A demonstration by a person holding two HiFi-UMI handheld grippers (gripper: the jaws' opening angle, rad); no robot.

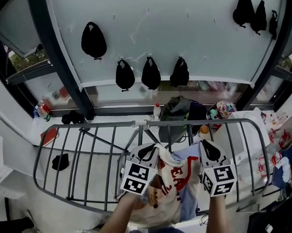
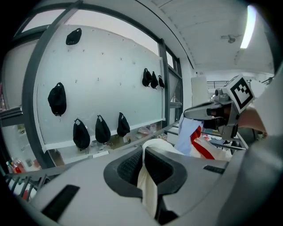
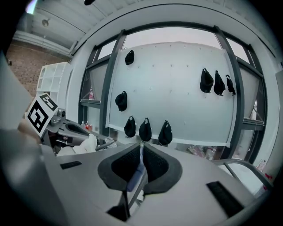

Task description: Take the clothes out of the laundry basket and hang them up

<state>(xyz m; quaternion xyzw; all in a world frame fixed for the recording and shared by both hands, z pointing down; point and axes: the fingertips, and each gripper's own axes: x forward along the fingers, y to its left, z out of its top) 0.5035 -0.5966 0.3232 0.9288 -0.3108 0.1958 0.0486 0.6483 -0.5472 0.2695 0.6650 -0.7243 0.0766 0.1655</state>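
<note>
Soft cream cloth garment; matt grey metal drying rack; smooth pale wall panel.

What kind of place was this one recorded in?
Probably a home laundry corner by a window: a grey metal drying rack stands before a dark-framed frosted window panel, with bottles on its sill.

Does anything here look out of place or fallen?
Perhaps: black pouches hang on the wall, but a similar dark thing lies loose beneath the drying rack. Nothing looks spilled or broken.
</note>
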